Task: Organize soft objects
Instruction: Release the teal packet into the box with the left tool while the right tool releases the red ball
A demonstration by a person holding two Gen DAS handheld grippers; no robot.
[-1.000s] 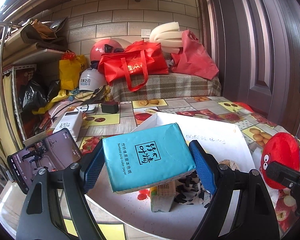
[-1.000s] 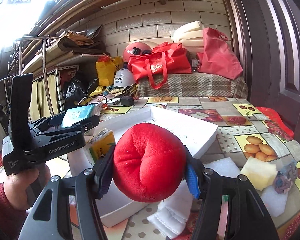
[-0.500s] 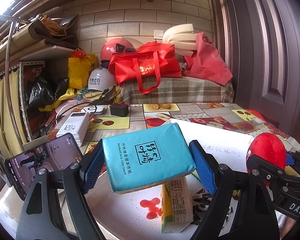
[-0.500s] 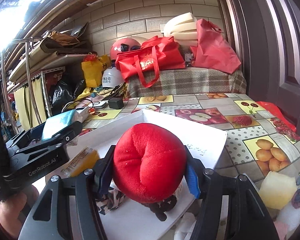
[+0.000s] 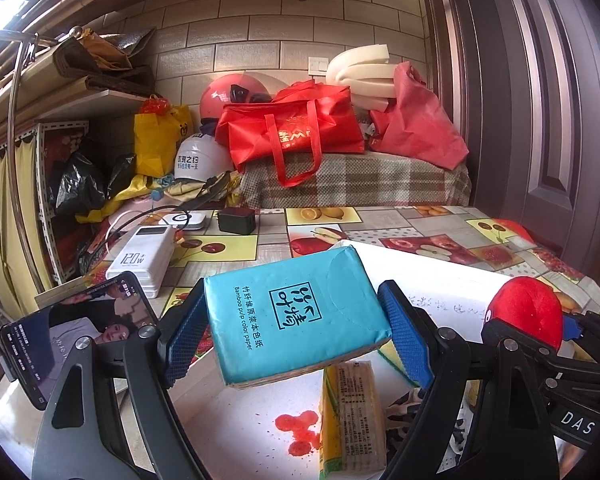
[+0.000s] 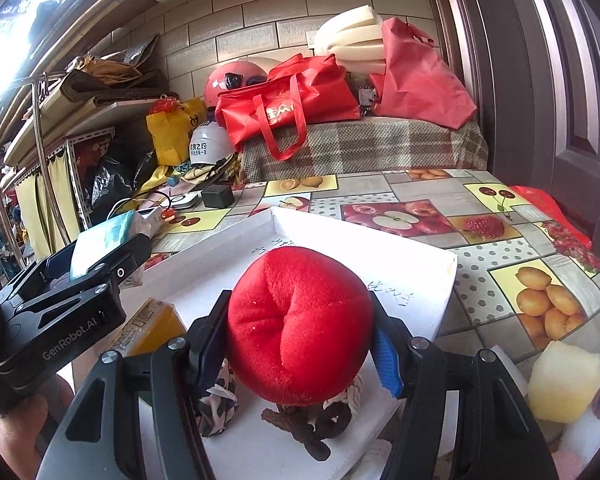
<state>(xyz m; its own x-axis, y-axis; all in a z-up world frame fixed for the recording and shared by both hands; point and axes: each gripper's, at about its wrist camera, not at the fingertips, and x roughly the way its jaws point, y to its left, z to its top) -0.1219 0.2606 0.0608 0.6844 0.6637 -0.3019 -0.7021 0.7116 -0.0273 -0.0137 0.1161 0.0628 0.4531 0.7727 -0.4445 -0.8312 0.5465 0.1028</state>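
Observation:
My left gripper (image 5: 296,324) is shut on a teal pack of bamboo tissues (image 5: 296,312) and holds it above the white foam tray (image 5: 440,280). My right gripper (image 6: 300,344) is shut on a red plush ball (image 6: 300,320) over the same tray (image 6: 380,248). In the tray lie a yellow tissue pack (image 5: 352,416), a patterned cloth (image 6: 216,400) and a brown knotted soft thing (image 6: 304,424). The right gripper with the red ball also shows in the left wrist view (image 5: 528,316); the left gripper shows in the right wrist view (image 6: 80,280).
A phone (image 5: 72,336) stands at the left. A white power bank (image 5: 144,260) and a black charger (image 5: 236,220) lie behind it. A yellow sponge (image 6: 564,380) lies right of the tray. Red bags (image 5: 292,128) and helmets (image 5: 204,160) fill the back. A door (image 5: 540,100) is at right.
Both grippers have moved forward over the tray with their loads still held. The yellow tissue pack and the cloth now lie closer below the fingers.

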